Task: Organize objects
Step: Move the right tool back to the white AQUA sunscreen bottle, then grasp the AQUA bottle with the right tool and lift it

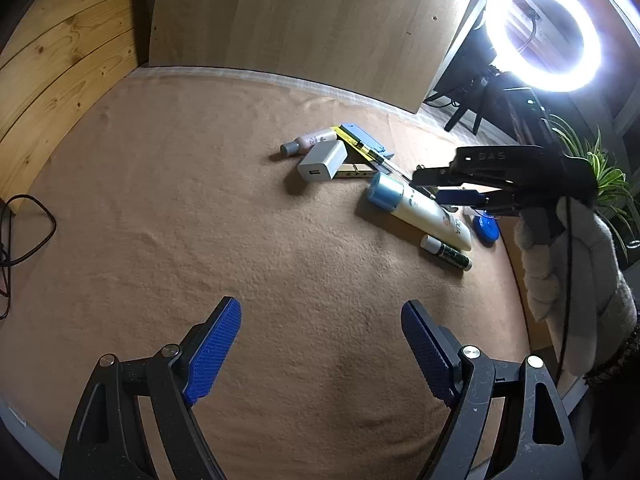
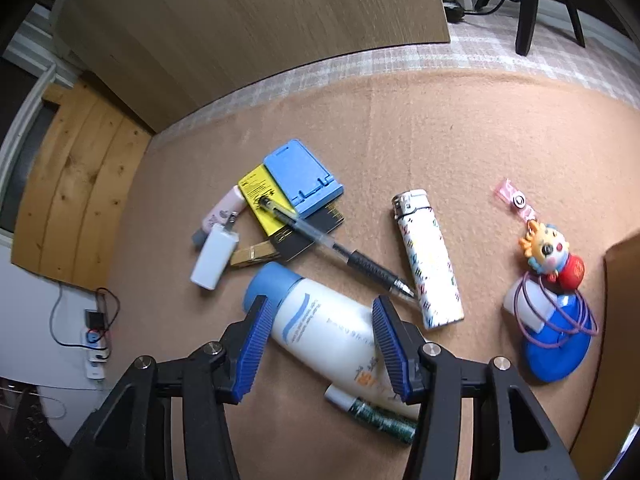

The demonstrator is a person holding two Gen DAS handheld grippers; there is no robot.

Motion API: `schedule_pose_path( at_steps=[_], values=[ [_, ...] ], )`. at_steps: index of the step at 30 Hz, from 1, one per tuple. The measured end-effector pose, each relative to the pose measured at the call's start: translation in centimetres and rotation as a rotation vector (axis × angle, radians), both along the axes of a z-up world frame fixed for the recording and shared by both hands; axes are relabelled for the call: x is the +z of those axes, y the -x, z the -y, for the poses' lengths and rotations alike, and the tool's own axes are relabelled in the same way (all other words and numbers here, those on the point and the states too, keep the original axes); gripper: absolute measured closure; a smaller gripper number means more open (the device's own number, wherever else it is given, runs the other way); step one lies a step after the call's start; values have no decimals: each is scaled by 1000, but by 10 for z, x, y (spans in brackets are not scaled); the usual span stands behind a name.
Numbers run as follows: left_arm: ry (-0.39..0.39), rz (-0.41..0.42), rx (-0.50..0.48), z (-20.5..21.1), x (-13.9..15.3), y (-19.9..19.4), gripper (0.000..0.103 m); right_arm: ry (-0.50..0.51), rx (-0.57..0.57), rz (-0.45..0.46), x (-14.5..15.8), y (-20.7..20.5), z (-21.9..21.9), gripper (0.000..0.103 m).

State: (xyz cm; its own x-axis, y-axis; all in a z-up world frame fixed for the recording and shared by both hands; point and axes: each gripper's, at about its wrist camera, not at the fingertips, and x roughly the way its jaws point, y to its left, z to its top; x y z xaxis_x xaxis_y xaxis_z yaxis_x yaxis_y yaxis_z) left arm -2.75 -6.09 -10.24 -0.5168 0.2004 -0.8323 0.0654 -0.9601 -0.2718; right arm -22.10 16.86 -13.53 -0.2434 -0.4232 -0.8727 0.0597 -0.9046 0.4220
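Right wrist view: right gripper (image 2: 320, 344) straddles, perhaps ungripped, lotion bottle (image 2: 320, 332), cap upper-left.

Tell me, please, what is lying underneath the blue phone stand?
The blue phone stand rests partly on a yellow card and a black card, with a pen crossing both. Whatever else lies beneath the stand is covered.

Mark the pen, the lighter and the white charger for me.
pen (image 2: 320, 240), right wrist view, middle of its clear barrel.
lighter (image 2: 430, 264), right wrist view, middle of its patterned body.
charger (image 1: 323, 160), left wrist view, its top face.
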Motion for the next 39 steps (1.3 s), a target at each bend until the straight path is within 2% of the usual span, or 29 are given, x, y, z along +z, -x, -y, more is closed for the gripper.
schedule_pose_path(
  at_steps=[7, 14, 15, 21, 31, 39],
  values=[
    [2, 2, 5, 0, 0, -1, 18, 3, 44, 22, -11, -2, 18, 54],
    [2, 2, 21, 3, 2, -5, 18, 14, 138, 45, -18, -27, 43, 59],
    [2, 3, 23, 3, 1, -5, 18, 11, 145, 48, -19, -29, 46, 62],
    [5, 14, 17, 3, -3, -6, 18, 0, 160, 38, -19, -44, 54, 63],
    [9, 45, -22, -10, -17, -3, 18, 26, 100, 51, -20, -76, 31, 63],
    [3, 61, -132, -48, -27, 6, 18, 51, 5, 74, -21, -105, 4, 63]
  ],
)
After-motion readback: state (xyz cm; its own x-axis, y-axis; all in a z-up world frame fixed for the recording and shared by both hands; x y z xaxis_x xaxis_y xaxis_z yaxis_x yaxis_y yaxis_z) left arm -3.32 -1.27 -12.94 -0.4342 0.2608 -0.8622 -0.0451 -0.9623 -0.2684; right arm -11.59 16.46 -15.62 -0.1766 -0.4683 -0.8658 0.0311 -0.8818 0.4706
